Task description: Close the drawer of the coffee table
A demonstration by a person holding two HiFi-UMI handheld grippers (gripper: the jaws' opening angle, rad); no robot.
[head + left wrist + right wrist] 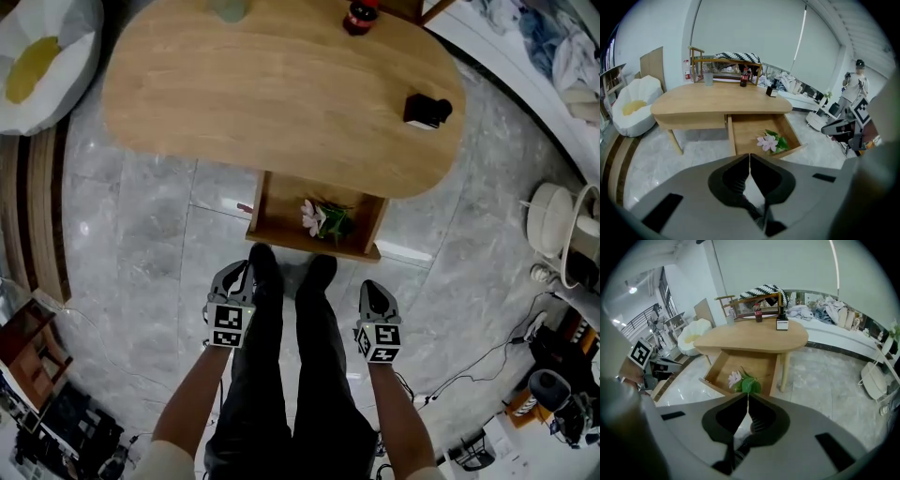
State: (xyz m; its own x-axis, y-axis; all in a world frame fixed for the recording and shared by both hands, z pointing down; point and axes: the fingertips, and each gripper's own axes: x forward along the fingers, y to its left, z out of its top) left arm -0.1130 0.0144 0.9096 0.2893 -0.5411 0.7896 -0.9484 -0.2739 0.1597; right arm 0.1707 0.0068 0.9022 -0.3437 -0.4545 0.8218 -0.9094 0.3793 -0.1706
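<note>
Two forearms reach down on either side of a pair of dark-trousered legs (281,375), each hand carrying a gripper short of the coffee table (281,94). On the person's left side, the left gripper (239,269) has its jaws brought fully together, tips touching, with nothing caught between them. The right gripper (372,285) is the same, its jaws pressed together on nothing. Both point down and forward toward the table, and neither touches it. The drawer (279,214) stands pulled well out from under the table's near edge, on the side facing the person, and its front board is just ahead of the person's dark shoes (265,258). Inside the drawer, toward its right half, lies a pale pink flower with green leaves (321,218). On top of the table, near its far edge, stand a dark bottle with a red label (361,16) and a clear glass (228,8), well apart from each other. A small black box (427,110) sits near the table's right end. Grey marbled tile floor (150,244) spreads all round the table, and off its far left corner slumps a white beanbag seat with a yellow cushion (42,56).
</note>
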